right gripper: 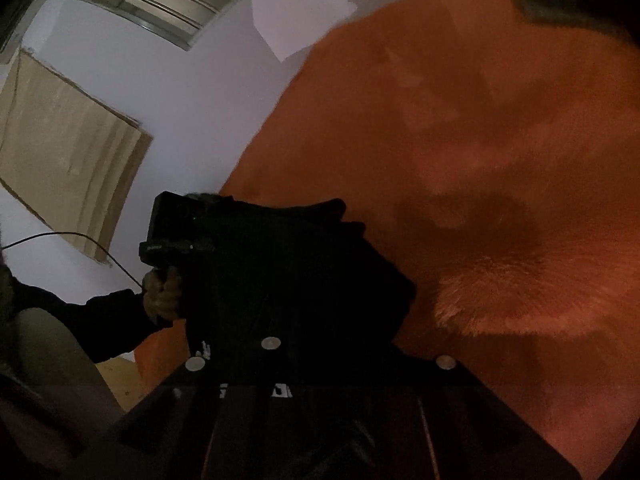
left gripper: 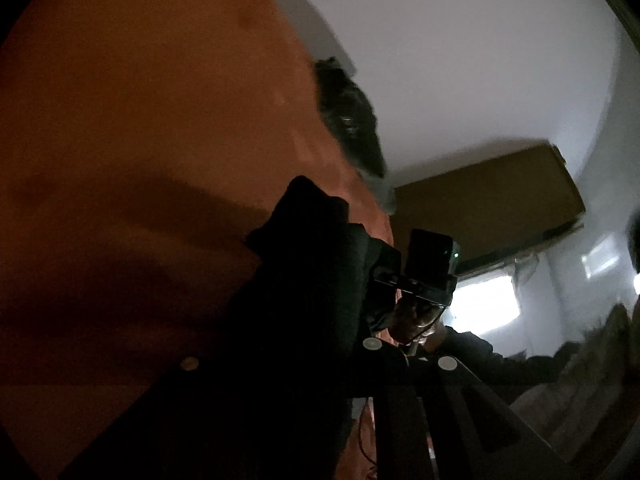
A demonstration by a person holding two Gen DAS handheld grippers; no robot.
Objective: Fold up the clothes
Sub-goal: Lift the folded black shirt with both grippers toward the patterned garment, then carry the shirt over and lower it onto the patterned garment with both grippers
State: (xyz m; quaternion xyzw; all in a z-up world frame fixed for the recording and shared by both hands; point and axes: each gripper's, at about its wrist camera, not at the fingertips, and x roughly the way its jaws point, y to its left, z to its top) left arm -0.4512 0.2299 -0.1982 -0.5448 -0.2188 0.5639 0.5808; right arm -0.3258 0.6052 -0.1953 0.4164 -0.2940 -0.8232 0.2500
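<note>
Left wrist: jaws shut on black garment (left gripper: 304,264).

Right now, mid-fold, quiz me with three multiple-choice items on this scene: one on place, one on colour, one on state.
1. Where does the dark garment lie?
A. on the orange surface
B. on a white shelf
C. in a basket

2. What colour is the garment?
A. yellow
B. black
C. pink

3. How does the right hand-held gripper stand?
A. wide open, clear of cloth
B. out of view
C. shut on the garment

Answers:
1 A, the dark cloth rests on the orange surface in both wrist views.
2 B, it reads black against the orange.
3 C, the cloth bunches right at its closed fingers; the left hand-held gripper grips it likewise.
</note>
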